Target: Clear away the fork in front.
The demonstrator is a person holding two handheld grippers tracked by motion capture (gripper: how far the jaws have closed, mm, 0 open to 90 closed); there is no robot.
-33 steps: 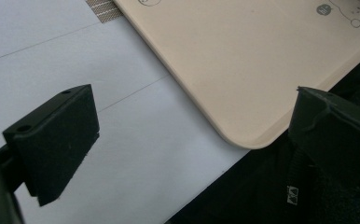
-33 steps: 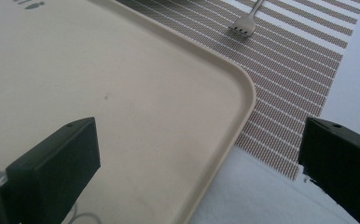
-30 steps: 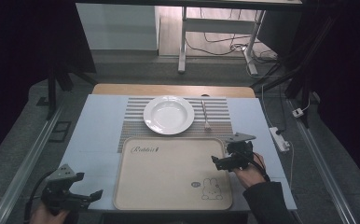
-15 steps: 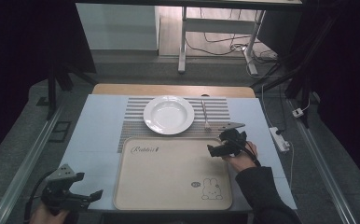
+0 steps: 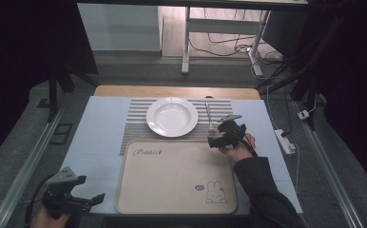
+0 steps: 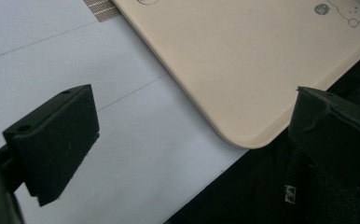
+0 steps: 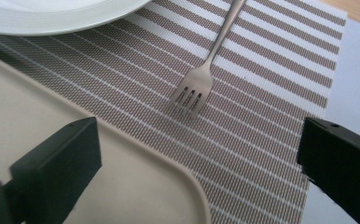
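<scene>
A white plate (image 5: pixel 171 116) rests on a striped placemat (image 5: pixel 135 128), and a metal fork (image 5: pixel 209 116) lies just right of it, tines toward me. My right gripper (image 5: pixel 214 141) hovers open over the beige tray's (image 5: pixel 172 175) far right corner, close to the fork's tines. Its own view shows the fork (image 7: pixel 201 77), the plate rim (image 7: pixel 52 21), the placemat (image 7: pixel 262 93) and the tray corner (image 7: pixel 122 158) between its spread jaws. My left gripper (image 5: pixel 93 199) stands open at the table's near left edge, beside the tray's near left corner (image 6: pixel 243 84).
The tray carries a rabbit drawing (image 5: pixel 216 194) near its front right. A light blue sheet (image 5: pixel 96 142) covers the table under the mat and tray. A white power strip (image 5: pixel 284 141) lies on the floor to the right. The table's front edge (image 6: pixel 201 196) runs right below the left gripper.
My right gripper has moved away from me and slightly left, from over the tray's right side to its far right corner near the fork. The left gripper has stayed still.
</scene>
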